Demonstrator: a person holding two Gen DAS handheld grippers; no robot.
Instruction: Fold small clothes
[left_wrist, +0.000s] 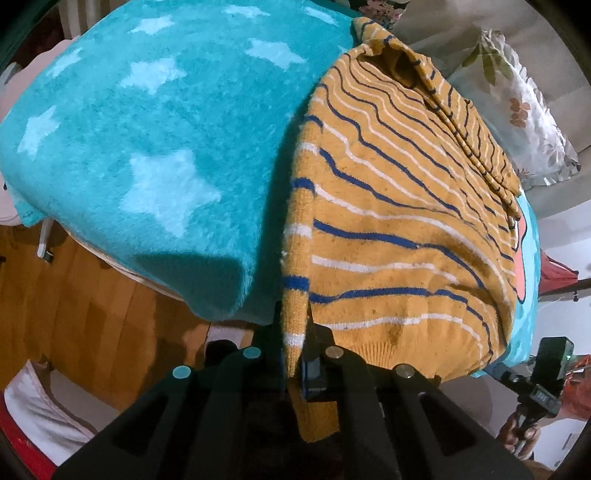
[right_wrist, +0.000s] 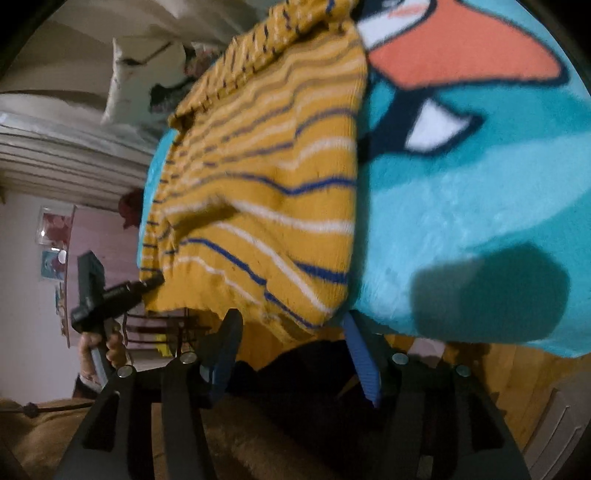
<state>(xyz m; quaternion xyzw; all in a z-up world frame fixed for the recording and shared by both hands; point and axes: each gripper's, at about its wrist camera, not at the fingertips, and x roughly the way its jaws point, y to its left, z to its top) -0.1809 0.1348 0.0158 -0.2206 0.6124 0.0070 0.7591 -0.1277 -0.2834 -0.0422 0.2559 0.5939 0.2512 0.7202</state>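
Note:
A small mustard-yellow knit garment with blue and white stripes (left_wrist: 399, 229) lies on a teal fleece blanket (left_wrist: 147, 129), partly folded, its near hem hanging over the blanket's edge. My left gripper (left_wrist: 295, 343) is shut on the garment's near left edge, with fabric drooping between the fingers. In the right wrist view the same garment (right_wrist: 266, 206) lies left of a cartoon print on the blanket (right_wrist: 461, 206). My right gripper (right_wrist: 291, 332) is open, its blue-padded fingers just below the garment's hem, holding nothing. The left gripper (right_wrist: 147, 285) shows there at the hem's far corner.
The blanket's front edge drops off to a wooden floor (left_wrist: 92, 314). A floral pillow (left_wrist: 524, 107) lies beyond the garment. A white cloth (left_wrist: 44, 413) lies at the lower left. A dark chair (right_wrist: 159, 328) stands near the hem. A pink wall with pictures (right_wrist: 51, 236) is behind.

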